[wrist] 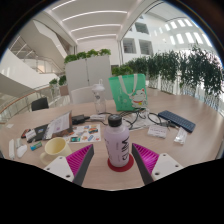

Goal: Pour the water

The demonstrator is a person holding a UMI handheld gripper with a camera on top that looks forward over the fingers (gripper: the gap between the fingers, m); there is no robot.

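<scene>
Gripper (pixel 112 160): two fingers spread wide apart, magenta pads (pixel 80 158) on inner faces, nothing clamped

Water bottle (pixel 117 143): upright between the fingers, gap at either side, resting on its own on a red coaster (pixel 120 166); pale cap, pink-tinted body, dark lettering down the label; near edge of the table (pixel 190 140)

Yellow cup (pixel 55 146): left of the bottle, just beyond the left finger, toward the table's near left edge

Small clutter (pixel 38 133): cards, packets and small boxes scattered over the left part of the table, beyond the yellow cup; items too small to name singly

Clear cup (pixel 99 102): upright, mid-table, beyond the bottle

Green bag (pixel 127 93): standing at the far side of the table, right of the clear cup

Dark flat case (pixel 180 121): lying toward the table's right edge, possibly a tablet or notebook, cannot tell which

White small item (pixel 157 130): flat on the table between the bottle and the dark case

Chair (pixel 40 103): dark, at the table's far left edge

White cabinet (pixel 87 70): beyond the table, plants along its top

Row of potted plants (pixel 180 70): tall, green, behind the table's right side, before large windows
</scene>
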